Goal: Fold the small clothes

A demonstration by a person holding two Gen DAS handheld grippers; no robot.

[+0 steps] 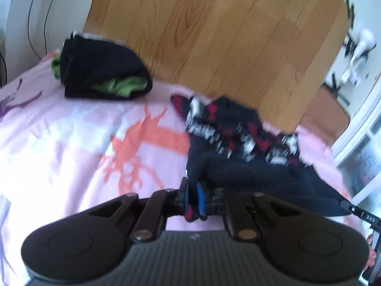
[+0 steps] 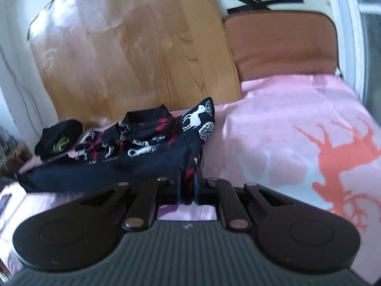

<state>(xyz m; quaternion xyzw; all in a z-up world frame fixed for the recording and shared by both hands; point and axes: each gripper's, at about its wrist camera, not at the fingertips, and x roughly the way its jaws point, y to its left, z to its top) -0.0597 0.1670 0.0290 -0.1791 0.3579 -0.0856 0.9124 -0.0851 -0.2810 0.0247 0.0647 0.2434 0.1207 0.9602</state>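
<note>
Both tools, left tool [image 1: 194, 196] and right tool [image 2: 188, 186], pinch the near hem of the dark patterned garment [image 2: 133, 147] lying rumpled on the pink bedspread [image 2: 285, 119]; pull the hem taut and level before folding.

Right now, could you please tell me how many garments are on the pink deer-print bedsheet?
2 visible: a folded black-and-green garment at the far left by the wooden board, and a dark navy patterned garment crumpled mid-sheet, pinched by both grippers. Others could be hidden.
</note>
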